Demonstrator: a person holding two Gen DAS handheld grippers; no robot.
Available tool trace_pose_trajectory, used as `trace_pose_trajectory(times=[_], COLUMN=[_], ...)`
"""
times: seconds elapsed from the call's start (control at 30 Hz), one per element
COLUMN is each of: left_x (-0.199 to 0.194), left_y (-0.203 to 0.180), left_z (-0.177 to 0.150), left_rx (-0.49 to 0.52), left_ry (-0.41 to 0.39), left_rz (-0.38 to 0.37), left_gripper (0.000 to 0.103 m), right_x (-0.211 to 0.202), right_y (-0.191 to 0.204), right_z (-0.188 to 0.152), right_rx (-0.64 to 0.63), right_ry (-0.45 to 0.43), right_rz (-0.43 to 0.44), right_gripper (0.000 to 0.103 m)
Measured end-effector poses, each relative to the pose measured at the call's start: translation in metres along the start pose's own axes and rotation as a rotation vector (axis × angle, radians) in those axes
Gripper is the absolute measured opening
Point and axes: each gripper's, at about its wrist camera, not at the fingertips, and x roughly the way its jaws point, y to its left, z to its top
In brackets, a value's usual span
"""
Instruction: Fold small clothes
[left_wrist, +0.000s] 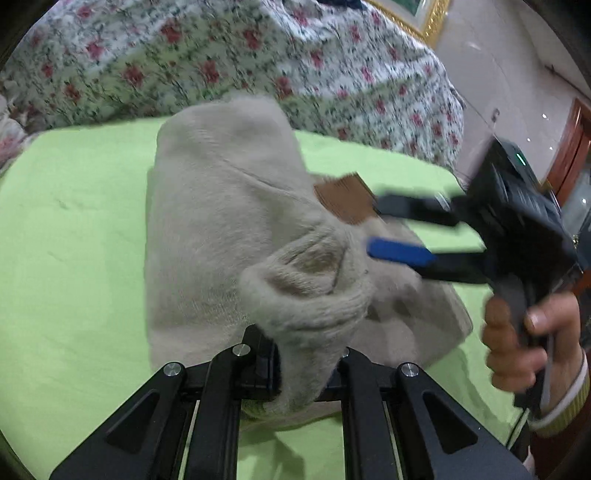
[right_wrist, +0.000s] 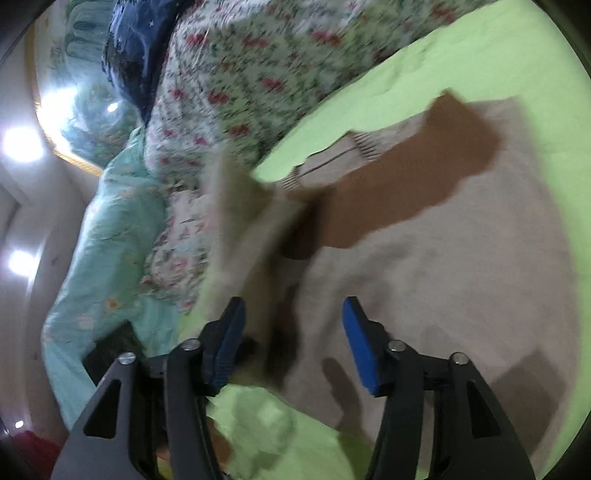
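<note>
A beige knitted sweater (left_wrist: 221, 221) with a brown patch (left_wrist: 343, 199) lies on a lime-green sheet (left_wrist: 74, 221). My left gripper (left_wrist: 304, 362) is shut on a bunched, ribbed edge of the sweater, lifted off the sheet; the cloth hides its fingertips. At the right of the left wrist view, my right gripper (left_wrist: 373, 227) is held by a hand (left_wrist: 517, 339), its jaws apart beside the patch. The right wrist view shows the right gripper (right_wrist: 293, 314) open over the sweater (right_wrist: 443, 277), its blue pads clear of the cloth. A raised fold stands left of the brown patch (right_wrist: 406, 184).
A floral quilt (left_wrist: 184, 55) is heaped along the far side of the sheet. In the right wrist view a teal quilt (right_wrist: 110, 221) and a navy cloth (right_wrist: 136, 48) lie beyond the floral quilt (right_wrist: 240, 74). Bare green sheet (right_wrist: 535, 74) lies beyond the sweater.
</note>
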Motion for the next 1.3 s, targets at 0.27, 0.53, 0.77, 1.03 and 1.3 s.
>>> trace_pose_trajectory(times=[0.27,0.53,0.77,1.03,1.3], left_x=[-0.002,-0.020,0.017,0.083,0.094], left_y=[0.005,-0.032,-0.100,-0.133,-0.131], left_z=[-0.002,0.017,0.031,0.019,0.010], left_rx=[-0.030,0.074,0.137,0.116,0.112], left_ry=[0.004,-0.029,0.000,0.136,0.171], left_rz=[-0.029,-0.049,-0.206,-0.261,-0.282], left_gripper=[0.010,0.010,0.011,0.011,0.014], right_x=[0.087,0.074,-0.018,-0.036,-0.032], right_y=[-0.009,0.026,0.018,-0.068,-0.064], right_z=[0.040,0.079,0.089,0.079,0.082], right_rx=[0.056,-0.083,-0.246,-0.150,-0.216], right_ry=[0.117,0.024,-0.075,-0.027,-0.015], right_rz=[0.048,-0.012,-0.189,-0.335,-0.445], right_gripper=[0.068,0.016,0.016,0.016,0.027])
